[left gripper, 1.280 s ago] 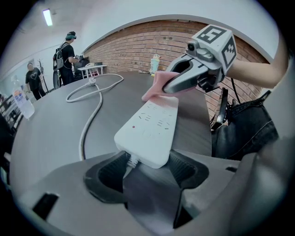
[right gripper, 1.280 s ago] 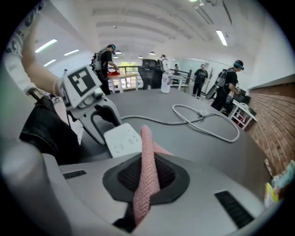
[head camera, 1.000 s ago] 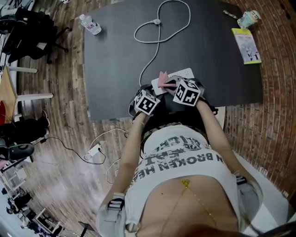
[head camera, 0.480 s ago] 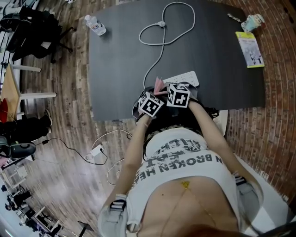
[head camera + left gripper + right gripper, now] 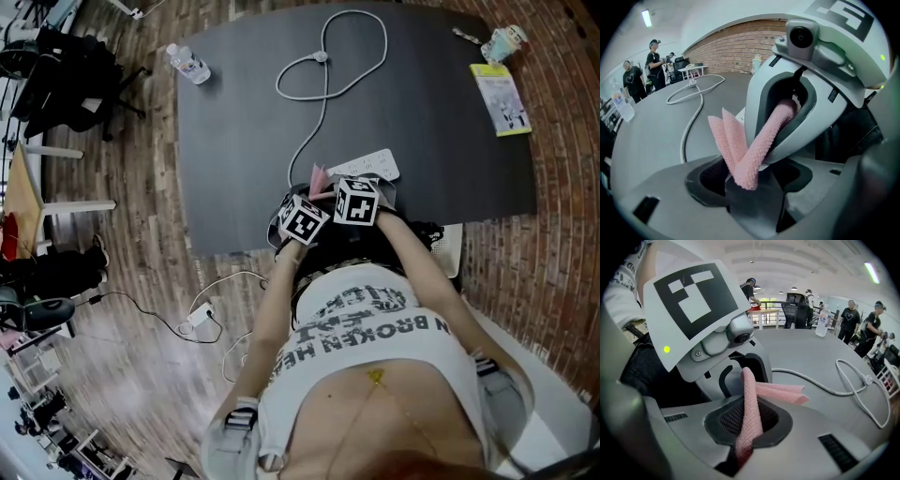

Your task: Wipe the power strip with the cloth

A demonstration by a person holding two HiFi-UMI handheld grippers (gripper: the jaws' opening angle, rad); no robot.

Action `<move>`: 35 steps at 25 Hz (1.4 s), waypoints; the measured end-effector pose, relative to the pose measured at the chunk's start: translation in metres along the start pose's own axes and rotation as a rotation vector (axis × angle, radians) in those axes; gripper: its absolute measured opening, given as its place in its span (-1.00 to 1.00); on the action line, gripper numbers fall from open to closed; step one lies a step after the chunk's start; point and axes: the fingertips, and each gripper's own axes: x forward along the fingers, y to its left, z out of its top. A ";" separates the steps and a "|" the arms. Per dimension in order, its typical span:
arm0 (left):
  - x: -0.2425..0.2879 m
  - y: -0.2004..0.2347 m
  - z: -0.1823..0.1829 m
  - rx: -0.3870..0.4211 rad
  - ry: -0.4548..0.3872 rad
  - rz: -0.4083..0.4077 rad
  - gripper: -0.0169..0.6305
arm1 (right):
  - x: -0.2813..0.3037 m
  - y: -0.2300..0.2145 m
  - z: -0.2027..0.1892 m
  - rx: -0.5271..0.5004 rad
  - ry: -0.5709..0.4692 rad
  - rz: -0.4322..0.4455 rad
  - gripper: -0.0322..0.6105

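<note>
- Left gripper point(image 5: 748, 183): jaws closed on one end of the pink cloth point(image 5: 740, 150). The fold is pinched right at the jaw tips.
- Right gripper point(image 5: 744, 452): jaws also clamped on the cloth, which rises from them as a narrow upright band.
- The two grippers face each other, nearly touching, with the cloth bridging them. Each gripper's camera view is filled by the other gripper's body.
- Two loose cloth flaps stick out sideways past the jaws, over the table point(image 5: 441, 141).
- In the head view both marker cubes sit at the near table edge, left one lower-left of the right one. A pink cloth tip pokes out just above them.
- Power strip point(image 5: 369, 164): white, lying flat on the dark table, tilted, just beyond the right gripper's cube. Its near end is covered by that cube.
- The cloth tip is just beside the strip's left end. I cannot tell whether they touch.
- Cable point(image 5: 323, 89): white, runs from the strip up the table into a loop near the far edge.
- Water bottle point(image 5: 189, 64) lies at the far-left table corner, well apart from the grippers.
- Booklet point(image 5: 500, 99) and a small cup point(image 5: 503, 40) sit at the far-right corner.
- White adapter point(image 5: 199, 314) with thin cords lies on the wood floor point(image 5: 141, 281), left of the person.
- People stand in the background of both gripper views.
</note>
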 end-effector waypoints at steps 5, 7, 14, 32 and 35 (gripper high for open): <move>0.000 0.000 0.000 -0.003 0.002 -0.003 -0.10 | -0.002 -0.002 -0.004 0.022 -0.008 -0.035 -0.85; 0.000 0.000 0.001 -0.003 0.001 -0.003 -0.09 | -0.004 -0.004 -0.006 0.031 -0.005 -0.043 -0.85; 0.001 -0.001 0.001 -0.006 0.004 -0.005 -0.09 | -0.013 -0.012 -0.020 0.079 -0.010 -0.067 -0.85; 0.000 -0.001 0.001 -0.005 0.004 -0.006 -0.09 | -0.028 -0.024 -0.039 0.161 -0.006 -0.118 -0.85; 0.000 -0.001 0.000 -0.006 0.006 -0.006 -0.09 | -0.029 -0.024 -0.042 0.167 -0.001 -0.119 -0.85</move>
